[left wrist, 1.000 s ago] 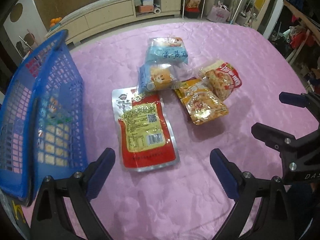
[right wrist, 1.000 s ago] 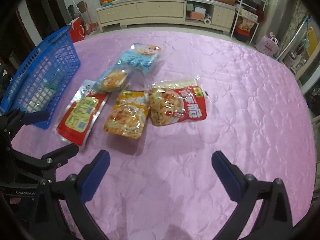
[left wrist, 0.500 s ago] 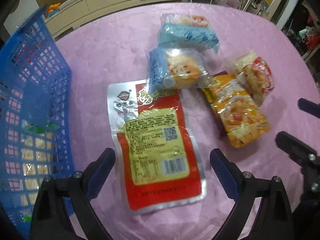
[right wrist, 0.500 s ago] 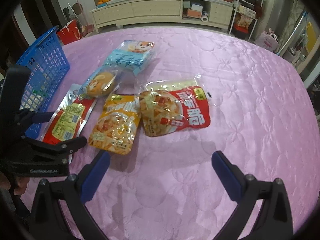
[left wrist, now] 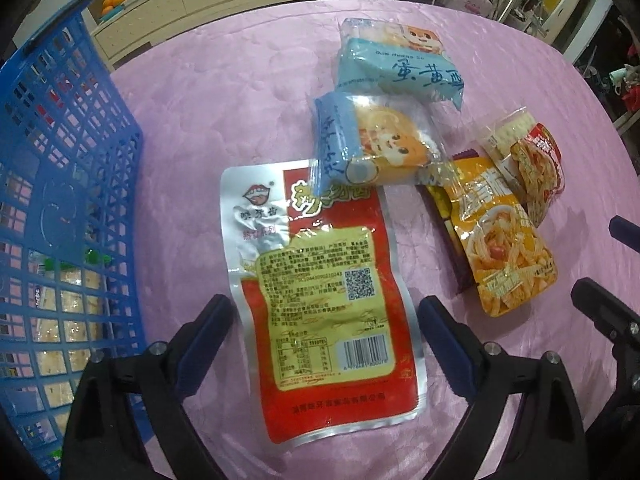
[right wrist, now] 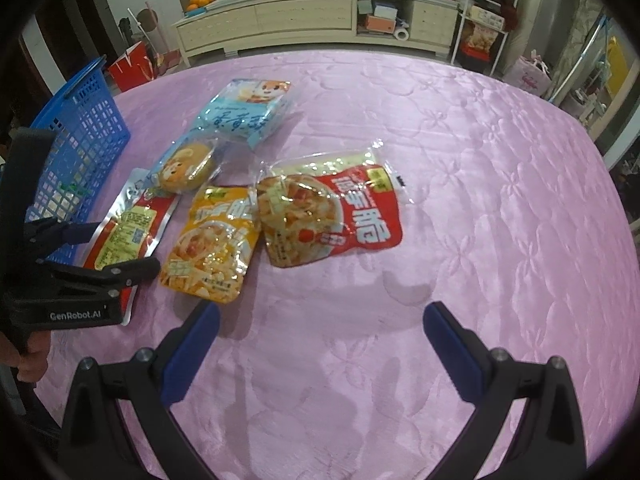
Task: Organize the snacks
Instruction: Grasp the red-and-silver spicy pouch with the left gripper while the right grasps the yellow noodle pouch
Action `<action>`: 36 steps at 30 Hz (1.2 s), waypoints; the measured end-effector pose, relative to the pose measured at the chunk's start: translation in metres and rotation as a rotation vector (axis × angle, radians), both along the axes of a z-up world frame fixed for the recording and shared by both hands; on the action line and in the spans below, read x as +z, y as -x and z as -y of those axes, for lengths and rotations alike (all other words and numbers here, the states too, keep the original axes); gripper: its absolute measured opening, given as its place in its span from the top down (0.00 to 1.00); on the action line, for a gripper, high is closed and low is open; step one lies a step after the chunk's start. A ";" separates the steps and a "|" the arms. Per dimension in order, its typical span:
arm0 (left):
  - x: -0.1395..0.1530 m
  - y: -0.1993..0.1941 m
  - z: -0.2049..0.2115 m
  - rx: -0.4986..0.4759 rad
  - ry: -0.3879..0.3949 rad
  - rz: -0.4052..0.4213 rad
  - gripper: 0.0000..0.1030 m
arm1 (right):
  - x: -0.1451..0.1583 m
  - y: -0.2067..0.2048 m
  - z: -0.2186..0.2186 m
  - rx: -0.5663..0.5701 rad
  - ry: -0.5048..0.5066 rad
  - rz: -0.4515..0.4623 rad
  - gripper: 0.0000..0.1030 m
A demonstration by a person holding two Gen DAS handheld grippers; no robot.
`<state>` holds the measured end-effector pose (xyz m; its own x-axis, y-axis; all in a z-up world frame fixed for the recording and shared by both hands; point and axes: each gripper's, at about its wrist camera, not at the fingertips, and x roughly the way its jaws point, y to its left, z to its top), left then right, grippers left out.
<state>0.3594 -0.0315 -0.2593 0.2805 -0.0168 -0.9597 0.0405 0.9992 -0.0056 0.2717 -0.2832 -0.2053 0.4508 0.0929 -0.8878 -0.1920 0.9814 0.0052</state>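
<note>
A red and silver snack packet (left wrist: 320, 292) lies flat on the pink tablecloth, label side up. My left gripper (left wrist: 324, 320) hangs right over its lower half. The jaws are closing with the packet between them, and the pads stand at its edges without pressing. One blue bun packet (left wrist: 372, 148) overlaps the red packet's top, and another (left wrist: 400, 64) lies behind it. A yellow noodle packet (right wrist: 212, 248) and a red noodle packet (right wrist: 332, 216) lie side by side. My right gripper (right wrist: 320, 316) is open and empty over bare cloth in front of them.
A blue mesh basket (left wrist: 60, 200) stands at the table's left edge with wrapped snacks inside. The pink tablecloth (right wrist: 480, 200) stretches to the right. A hand (right wrist: 28, 360) holds the left gripper. A low cabinet (right wrist: 300, 20) stands beyond the table.
My left gripper has moved forward and down over the red and silver packet, which now fills the space between its jaws, and the jaws have narrowed slightly. The right gripper has hardly moved.
</note>
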 end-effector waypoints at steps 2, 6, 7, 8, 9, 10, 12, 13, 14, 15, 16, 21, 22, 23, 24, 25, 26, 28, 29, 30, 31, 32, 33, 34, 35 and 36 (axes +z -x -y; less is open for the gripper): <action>0.007 0.005 0.007 -0.021 -0.002 0.013 0.30 | 0.001 -0.001 0.000 0.002 -0.010 -0.003 0.00; 0.012 0.011 0.011 -0.033 -0.001 0.019 0.39 | 0.005 -0.003 -0.004 0.018 -0.060 -0.029 0.00; 0.012 0.011 0.011 -0.033 0.001 0.021 0.40 | 0.007 -0.004 -0.008 0.026 -0.070 -0.032 0.00; 0.013 0.013 0.011 -0.036 0.001 0.029 0.41 | 0.008 -0.005 -0.012 0.030 -0.075 -0.035 0.00; 0.013 0.015 0.011 -0.041 0.002 0.037 0.43 | 0.010 -0.006 -0.016 0.032 -0.080 -0.038 0.00; 0.014 0.016 0.012 -0.042 0.003 0.043 0.43 | 0.011 -0.008 -0.019 0.034 -0.086 -0.041 0.00; 0.014 0.020 0.011 -0.044 0.008 0.052 0.44 | 0.013 -0.012 -0.028 0.044 -0.082 -0.046 0.00; 0.014 0.021 0.010 -0.045 0.009 0.055 0.45 | 0.013 -0.015 -0.034 0.051 -0.082 -0.056 0.00; 0.014 0.022 0.010 -0.047 0.009 0.057 0.45 | 0.012 -0.018 -0.041 0.053 -0.075 -0.064 0.00; 0.014 0.024 0.011 -0.050 0.008 0.060 0.45 | 0.010 -0.021 -0.046 0.059 -0.065 -0.070 0.00; 0.013 0.026 0.010 -0.052 0.009 0.063 0.45 | 0.008 -0.023 -0.050 0.063 -0.058 -0.077 0.00; 0.012 0.035 0.010 -0.067 0.010 0.076 0.47 | -0.002 -0.030 -0.062 0.072 -0.074 -0.123 0.02; 0.013 0.040 0.009 -0.068 0.012 0.080 0.47 | -0.003 -0.031 -0.063 0.070 -0.082 -0.128 0.05; 0.012 0.043 0.009 -0.070 0.013 0.083 0.48 | -0.005 -0.032 -0.064 0.068 -0.079 -0.136 0.07; 0.012 0.045 0.009 -0.072 0.017 0.087 0.48 | -0.006 -0.033 -0.066 0.069 -0.073 -0.139 0.12; 0.012 0.046 0.008 -0.070 0.022 0.090 0.48 | -0.008 -0.035 -0.068 0.070 -0.064 -0.145 0.16; 0.013 0.048 0.006 -0.067 0.031 0.093 0.49 | -0.010 -0.037 -0.070 0.069 -0.062 -0.154 0.18; 0.013 0.051 0.002 -0.064 0.045 0.099 0.49 | -0.015 -0.042 -0.073 0.064 -0.080 -0.182 0.20; 0.013 0.053 0.000 -0.061 0.056 0.101 0.50 | -0.017 -0.044 -0.075 0.061 -0.082 -0.187 0.20; 0.012 0.052 -0.005 -0.060 0.064 0.102 0.50 | -0.018 -0.046 -0.077 0.062 -0.078 -0.188 0.21; 0.012 0.053 -0.007 -0.061 0.070 0.105 0.51 | -0.020 -0.048 -0.081 0.061 -0.070 -0.189 0.22; 0.012 0.055 -0.009 -0.060 0.077 0.107 0.52 | -0.023 -0.050 -0.083 0.058 -0.060 -0.199 0.24; 0.015 0.056 -0.009 -0.061 0.080 0.109 0.52 | -0.026 -0.052 -0.085 0.057 -0.062 -0.211 0.29; 0.015 0.058 -0.011 -0.059 0.088 0.111 0.53 | -0.029 -0.054 -0.088 0.053 -0.060 -0.220 0.33; 0.015 0.059 -0.012 -0.059 0.090 0.111 0.53 | -0.028 -0.055 -0.090 0.054 -0.047 -0.203 0.37; 0.015 0.061 -0.013 -0.059 0.091 0.113 0.54 | -0.028 -0.055 -0.092 0.056 -0.036 -0.194 0.43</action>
<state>0.2988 -0.0183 -0.2445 0.3823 -0.1217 -0.9160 0.1050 0.9906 -0.0877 0.3265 -0.1908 -0.2331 0.2645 0.1465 -0.9532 -0.2385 0.9676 0.0825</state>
